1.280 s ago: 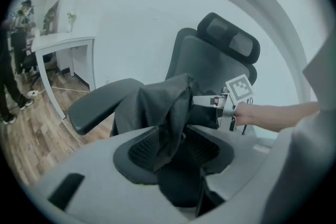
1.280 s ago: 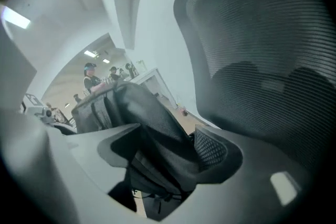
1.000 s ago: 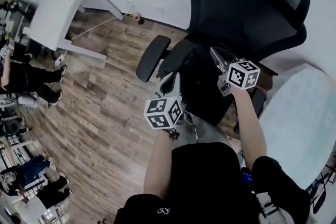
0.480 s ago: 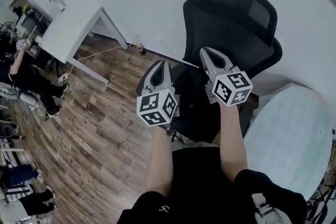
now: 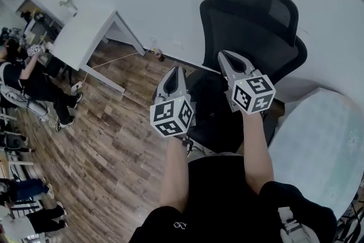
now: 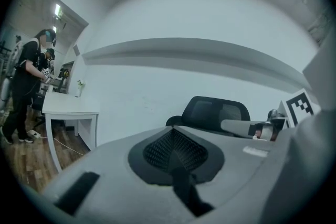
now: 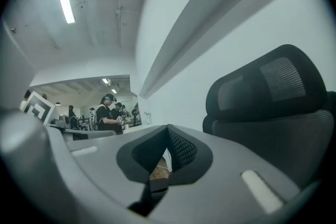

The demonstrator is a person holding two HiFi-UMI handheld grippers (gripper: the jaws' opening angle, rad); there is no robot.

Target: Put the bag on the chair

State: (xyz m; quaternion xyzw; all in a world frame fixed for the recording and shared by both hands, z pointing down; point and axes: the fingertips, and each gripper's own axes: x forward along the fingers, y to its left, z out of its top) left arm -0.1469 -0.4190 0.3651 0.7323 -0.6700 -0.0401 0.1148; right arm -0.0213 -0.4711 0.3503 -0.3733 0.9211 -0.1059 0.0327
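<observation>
A black office chair (image 5: 250,25) stands against the white wall. Its seat (image 5: 219,116) holds a dark mass, and I cannot tell the black bag from the black seat there. My left gripper (image 5: 176,70) hangs above the seat's left edge, shut and empty. My right gripper (image 5: 224,54) is beside it over the seat, pointing at the backrest, also shut with nothing in it. In the left gripper view the jaws (image 6: 173,128) meet in front of the chair (image 6: 215,113). The right gripper view shows closed jaws (image 7: 168,127) next to the backrest (image 7: 273,107).
A white desk (image 5: 85,31) stands at the left by the wall, with a cable on the wooden floor (image 5: 108,139) under it. A pale round table (image 5: 324,145) sits close on the right. Several people (image 5: 34,82) stand at the far left.
Both grippers have lifted from seat height to in front of the backrest. The left jaws, slightly apart before, have closed. Between the last two frames little moved.
</observation>
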